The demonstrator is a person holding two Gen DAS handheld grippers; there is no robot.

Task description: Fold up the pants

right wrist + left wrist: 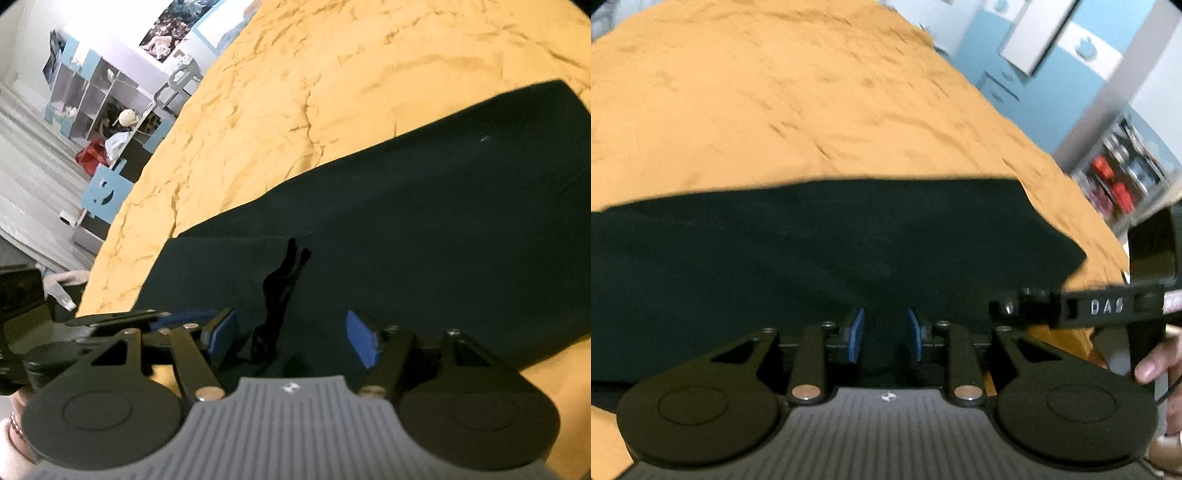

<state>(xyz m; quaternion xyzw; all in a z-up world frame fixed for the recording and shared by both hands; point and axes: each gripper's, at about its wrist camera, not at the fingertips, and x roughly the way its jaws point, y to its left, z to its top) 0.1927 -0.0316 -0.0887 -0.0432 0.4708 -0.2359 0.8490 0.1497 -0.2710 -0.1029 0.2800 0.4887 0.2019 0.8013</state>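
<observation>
Dark green pants (820,251) lie flat on an orange bedspread (775,92). In the right wrist view the pants (424,206) stretch away to the upper right, with a folded layer near me and a black drawstring (280,291) lying on it. My left gripper (885,334) is open, its blue pads just above the near edge of the pants. My right gripper (291,339) is open over the waist end, either side of the drawstring. Neither holds cloth. The right gripper's body (1108,306) shows at the right of the left wrist view.
The orange bedspread (314,74) covers the whole bed. Beyond its edge stand blue and white shelves (103,107) with clutter and a red bag (92,151). A blue wall with a white board (1041,33) and a shelf (1123,173) lie to the right.
</observation>
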